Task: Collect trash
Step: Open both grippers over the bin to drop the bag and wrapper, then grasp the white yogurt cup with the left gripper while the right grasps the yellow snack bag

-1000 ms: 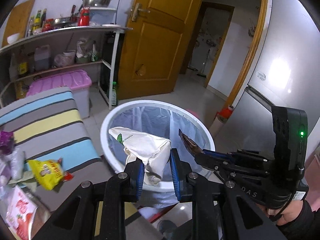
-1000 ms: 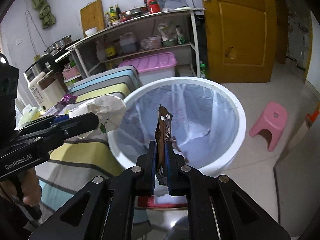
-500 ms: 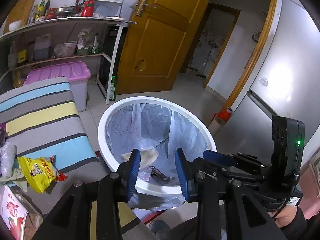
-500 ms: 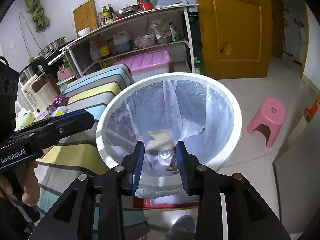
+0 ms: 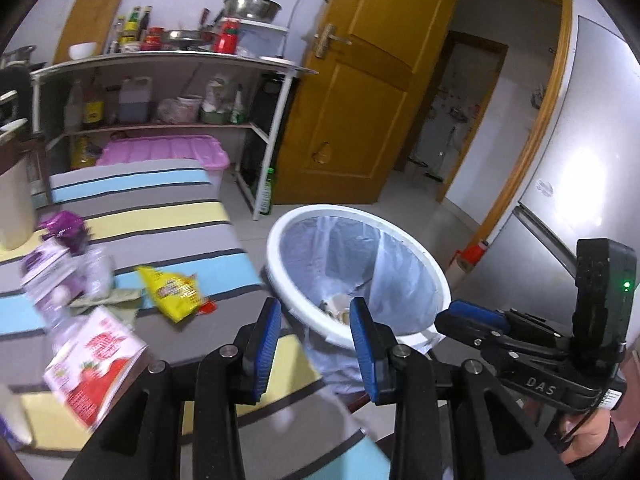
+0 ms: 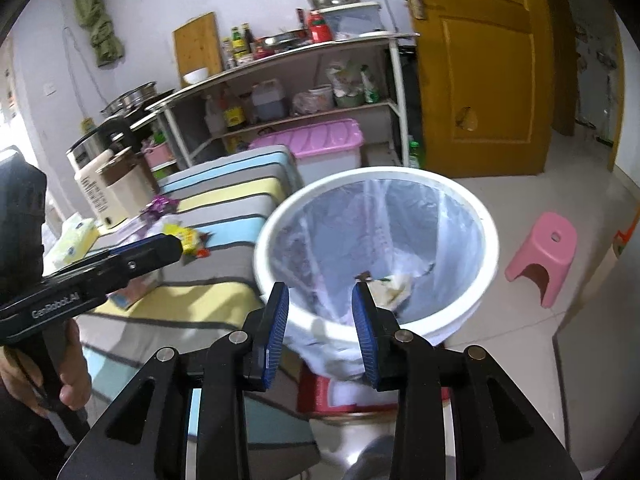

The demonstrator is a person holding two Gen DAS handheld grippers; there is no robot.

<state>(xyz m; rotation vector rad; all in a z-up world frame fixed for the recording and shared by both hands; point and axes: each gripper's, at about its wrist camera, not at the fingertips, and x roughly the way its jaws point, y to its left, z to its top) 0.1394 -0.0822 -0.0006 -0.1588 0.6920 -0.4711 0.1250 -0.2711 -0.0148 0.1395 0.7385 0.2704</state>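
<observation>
The striped desk (image 5: 132,216) fills the 9 o'clock side, the lined white bin (image 5: 356,272) sits at centre, dropped scraps inside. A strawberry carton (image 5: 92,364), a yellow snack bag (image 5: 174,292) and a purple wrapper (image 5: 66,226) wait on the desk. Left gripper (image 5: 316,340) and right gripper (image 6: 320,330), jaws just opened, stand half apart, empty. Risk: the crinkly bag may slip from a shallow pinch.

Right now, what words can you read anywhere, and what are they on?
"DAS": on the right gripper, seen from the left wrist.
"GenRobot.AI": on the left gripper, seen from the right wrist; slightly blurred.
Yellow snack bag: print too blurred to read.
Red and white carton: blurred.
Shelf bottles: labels too small.
</observation>
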